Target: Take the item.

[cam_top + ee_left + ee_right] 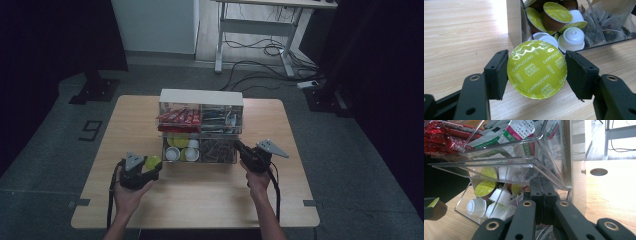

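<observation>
My left gripper (537, 72) is shut on a lime-green foil-topped cappuccino capsule (537, 70), held by its rim between both pads. It hangs just in front of the organizer's lower left bin (554, 22), which holds more green and white capsules. In the high view, the left gripper (151, 165) and its capsule (153, 161) sit left of the clear two-tier organizer (201, 97). My right gripper (239, 146) is at the organizer's lower right front. Its jaws (541, 187) are shut, with the tips under a raised clear flap (499, 163) that lies over them.
The upper tier holds red sachets (179, 117) on the left and green-and-white packets (521, 130) on the right. Tea bags (609, 25) fill the lower right bin. Bare wooden tabletop (200, 200) lies in front. A round cable hole (598, 171) is in the table.
</observation>
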{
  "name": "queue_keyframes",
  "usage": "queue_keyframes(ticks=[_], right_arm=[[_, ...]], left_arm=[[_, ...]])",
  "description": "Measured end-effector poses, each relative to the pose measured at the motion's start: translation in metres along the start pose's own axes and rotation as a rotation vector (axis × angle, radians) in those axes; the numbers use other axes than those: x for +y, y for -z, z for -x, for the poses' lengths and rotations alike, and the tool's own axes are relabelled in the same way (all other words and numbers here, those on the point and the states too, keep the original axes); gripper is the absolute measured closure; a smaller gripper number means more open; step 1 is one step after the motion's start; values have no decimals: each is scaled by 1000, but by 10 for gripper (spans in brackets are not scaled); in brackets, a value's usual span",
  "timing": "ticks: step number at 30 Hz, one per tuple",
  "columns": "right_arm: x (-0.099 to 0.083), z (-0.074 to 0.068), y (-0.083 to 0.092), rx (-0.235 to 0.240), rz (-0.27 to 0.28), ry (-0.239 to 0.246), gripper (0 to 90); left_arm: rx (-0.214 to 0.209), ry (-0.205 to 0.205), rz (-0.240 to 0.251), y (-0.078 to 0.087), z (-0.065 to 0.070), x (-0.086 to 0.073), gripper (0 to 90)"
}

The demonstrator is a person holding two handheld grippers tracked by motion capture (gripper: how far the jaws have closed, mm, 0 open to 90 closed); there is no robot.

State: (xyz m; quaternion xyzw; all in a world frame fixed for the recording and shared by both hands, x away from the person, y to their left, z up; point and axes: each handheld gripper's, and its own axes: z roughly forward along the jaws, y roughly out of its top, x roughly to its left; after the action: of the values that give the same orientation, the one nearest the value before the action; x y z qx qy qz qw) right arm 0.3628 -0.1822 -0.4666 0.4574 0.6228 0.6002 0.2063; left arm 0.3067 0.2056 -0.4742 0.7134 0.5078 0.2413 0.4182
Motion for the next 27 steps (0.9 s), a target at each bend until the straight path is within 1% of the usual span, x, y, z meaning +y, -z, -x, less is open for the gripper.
queue_keyframes(ticks=[3,13,15,21,27], right_arm=[[0,0,0,0,-1,-2,892],[-1,1,-1,-3,-5,1,892],[-1,1,-1,-3,-5,0,892],[-2,1,-1,-4,-7,-1,892],[-2,1,-1,-4,-7,-1,892]], left_arm=[[4,4,-2,1,-2,-2,383],[25,19,-30,2,-14,-14,383],[34,30,-42,3,-19,-19,383],[55,45,-65,2,-28,-29,383],[79,48,-100,-3,-35,-39,383]])
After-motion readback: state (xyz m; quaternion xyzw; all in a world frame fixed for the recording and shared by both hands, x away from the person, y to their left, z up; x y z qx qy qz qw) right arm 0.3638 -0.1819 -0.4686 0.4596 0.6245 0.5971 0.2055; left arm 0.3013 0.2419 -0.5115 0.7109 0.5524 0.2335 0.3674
